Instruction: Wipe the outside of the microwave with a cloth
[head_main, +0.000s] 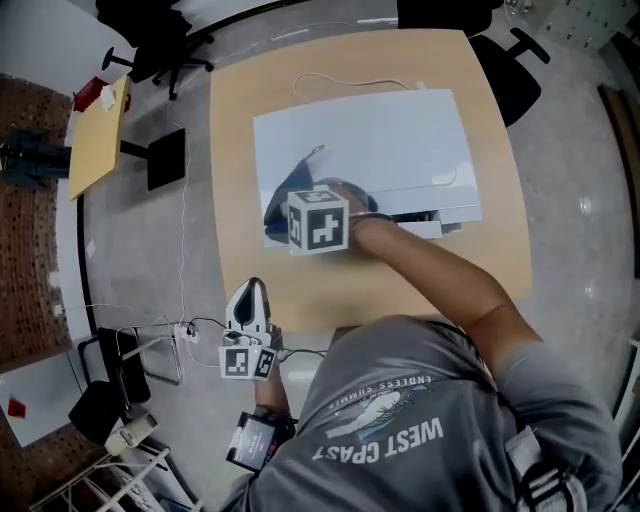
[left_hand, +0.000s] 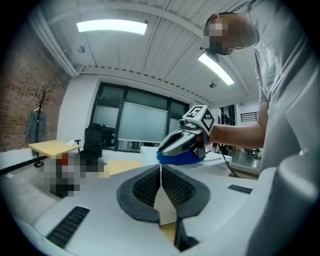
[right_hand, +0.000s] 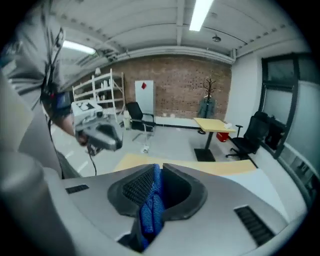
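Right tongs (right_hand: 156, 175) are clamping a bunched blue woven cloth (right_hand: 152, 207) between their ribbed pads, with the fabric spilling down out of the grip. Left tongs (left_hand: 160, 170) are sitting closed, pad against pad, with nothing between them.

From the head view, the white box-shaped microwave (head_main: 400, 140) is standing on the light wooden bench (head_main: 240, 120), its long axis running left to right across the person. The right tongs are holding the cloth against the near-left corner of its top. Most of the bare white top is stretching away to the right and towards the far edge from there.

The left tongs are hanging low, off the near-left edge of the bench and well apart from the microwave, so the right hand is clearly the nearer one. Wiping looks to be under way or just starting. A stroke would likely need to run rightward along that long axis, with the cloth kept flat.
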